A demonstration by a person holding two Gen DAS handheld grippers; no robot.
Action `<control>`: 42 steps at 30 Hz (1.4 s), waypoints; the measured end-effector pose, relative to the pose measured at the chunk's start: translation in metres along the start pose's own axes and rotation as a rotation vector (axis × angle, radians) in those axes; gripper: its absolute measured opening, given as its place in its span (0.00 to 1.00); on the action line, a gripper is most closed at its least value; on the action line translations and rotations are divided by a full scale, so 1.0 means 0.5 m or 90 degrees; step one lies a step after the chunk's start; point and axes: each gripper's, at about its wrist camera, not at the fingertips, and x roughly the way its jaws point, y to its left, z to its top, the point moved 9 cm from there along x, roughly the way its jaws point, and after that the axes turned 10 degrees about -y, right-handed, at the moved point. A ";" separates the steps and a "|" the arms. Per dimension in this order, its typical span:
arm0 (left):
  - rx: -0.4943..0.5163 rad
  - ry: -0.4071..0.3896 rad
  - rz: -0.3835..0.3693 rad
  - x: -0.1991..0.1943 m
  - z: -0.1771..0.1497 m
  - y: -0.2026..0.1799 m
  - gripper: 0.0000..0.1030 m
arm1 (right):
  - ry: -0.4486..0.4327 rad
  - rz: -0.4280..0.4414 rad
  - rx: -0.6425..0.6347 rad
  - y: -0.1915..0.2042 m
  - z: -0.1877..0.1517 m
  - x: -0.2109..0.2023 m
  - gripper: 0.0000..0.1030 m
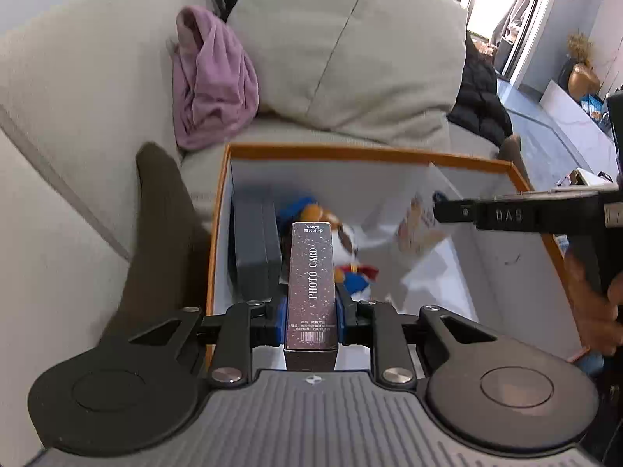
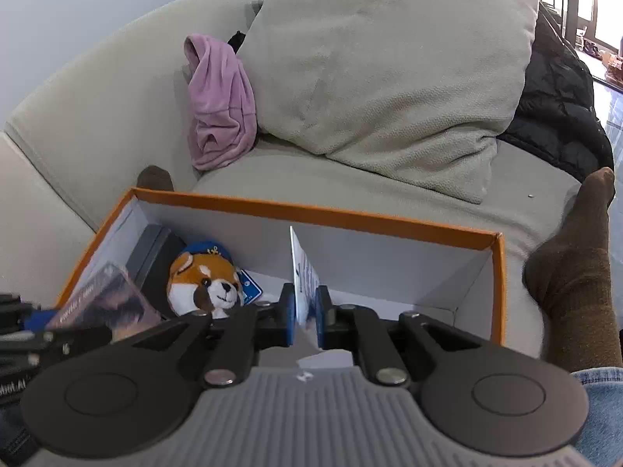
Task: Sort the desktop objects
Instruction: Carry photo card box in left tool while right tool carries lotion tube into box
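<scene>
Beige sofa cushions (image 1: pixel 342 50) fill the background of the left wrist view, with a purple garment (image 1: pixel 214 81) slumped against them and an orange-rimmed box (image 1: pixel 350 152) resting on the seat. The left gripper (image 1: pixel 310 311) is clamped on a dark photo card box (image 1: pixel 311 272), whose long axis runs straight ahead along the fingers, tilted down into the box's left side, just beside a grey case (image 1: pixel 255 249) and a plush toy (image 1: pixel 350 249). The right gripper (image 1: pixel 440 210) reaches in from the right edge.

Seen from the right wrist, the right gripper (image 2: pixel 305 311) has a thin white card (image 2: pixel 303 272) standing on edge between its blue pads (image 2: pixel 290 313); a sliver of gap shows on the right, so the jaws look eased apart. The card hangs over the box's empty middle, right of the plush toy (image 2: pixel 206 284).
</scene>
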 end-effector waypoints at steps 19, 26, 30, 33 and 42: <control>0.021 0.037 -0.003 0.116 0.015 -0.073 0.25 | 0.023 -0.009 0.032 -0.014 -0.010 -0.010 0.13; 0.019 0.038 0.011 0.091 0.007 -0.077 0.25 | 0.045 0.002 0.045 -0.025 -0.021 -0.020 0.13; 0.000 0.033 0.035 0.081 0.005 -0.062 0.25 | 0.028 -0.004 0.040 -0.027 -0.013 -0.023 0.12; -0.016 0.041 0.027 0.100 0.007 -0.058 0.25 | 0.025 0.003 0.022 -0.014 -0.013 -0.023 0.12; -0.003 0.047 -0.018 0.101 0.004 -0.081 0.25 | 0.058 0.053 0.029 0.023 -0.055 -0.059 0.12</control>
